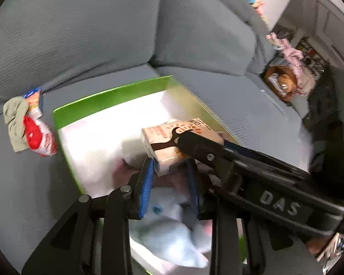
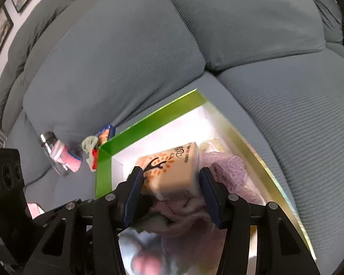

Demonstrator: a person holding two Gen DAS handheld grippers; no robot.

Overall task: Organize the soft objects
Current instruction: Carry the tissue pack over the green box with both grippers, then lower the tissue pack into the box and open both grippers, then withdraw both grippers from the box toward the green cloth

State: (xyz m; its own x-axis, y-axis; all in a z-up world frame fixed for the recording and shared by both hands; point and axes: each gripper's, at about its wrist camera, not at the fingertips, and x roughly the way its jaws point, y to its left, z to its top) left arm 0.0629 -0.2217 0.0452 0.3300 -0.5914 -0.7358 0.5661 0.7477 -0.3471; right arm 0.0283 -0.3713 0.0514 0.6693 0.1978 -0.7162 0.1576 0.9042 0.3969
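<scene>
The right gripper has its jaws clamped on a tissue pack above the green box. The left gripper stands with jaws apart over a pale plush toy inside. Beyond lies the grey sofa.

Glossy plastic-wrapped tissue pack, shiny green cardboard box, ribbed matt cloth sofa.

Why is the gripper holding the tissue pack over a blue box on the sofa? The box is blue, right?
Not blue. The box has green walls and a white inside, as the right wrist view shows. The right gripper does hold the tissue pack over it on the sofa.
</scene>
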